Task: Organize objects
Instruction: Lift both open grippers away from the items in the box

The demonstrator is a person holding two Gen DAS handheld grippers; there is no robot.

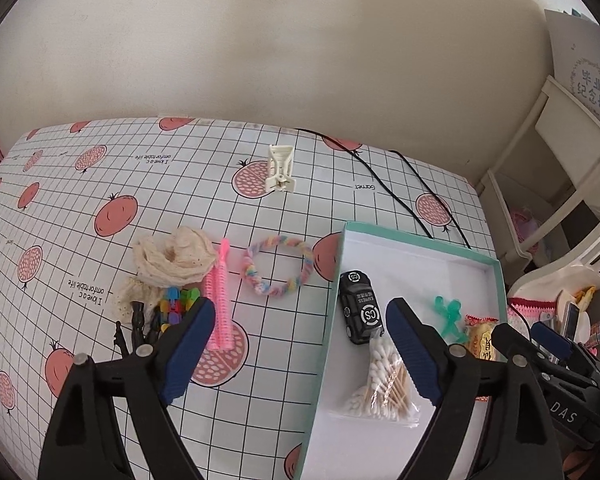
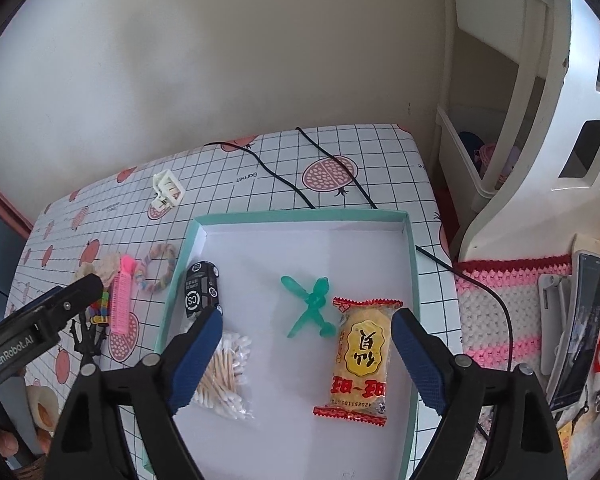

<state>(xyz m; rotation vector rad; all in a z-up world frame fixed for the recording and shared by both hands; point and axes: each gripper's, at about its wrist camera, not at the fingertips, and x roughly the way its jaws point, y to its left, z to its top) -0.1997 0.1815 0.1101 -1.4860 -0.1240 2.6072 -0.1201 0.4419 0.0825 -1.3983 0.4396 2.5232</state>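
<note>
A teal-rimmed white box (image 1: 420, 238) (image 2: 300, 216) holds a black toy car (image 1: 359, 307) (image 2: 202, 290), a bag of cotton swabs (image 1: 384, 380) (image 2: 226, 376), a green plastic toy (image 1: 450, 316) (image 2: 310, 306) and a yellow snack packet (image 2: 362, 356). Left of the box on the table lie a pastel braided ring (image 1: 278, 266), a pink hair roller (image 1: 220, 296), a cream scrunchie (image 1: 176, 258), colourful clips (image 1: 176, 304) and a white claw clip (image 1: 280, 170). My left gripper (image 1: 300, 344) is open above the box's left edge. My right gripper (image 2: 308, 356) is open above the box, empty.
Black cables (image 1: 384, 184) run across the table's far right. A cream shelf unit (image 1: 560, 184) and a white basket (image 2: 560, 120) stand to the right. A crocheted mat (image 2: 500, 312) and a phone (image 2: 580, 320) lie right of the table.
</note>
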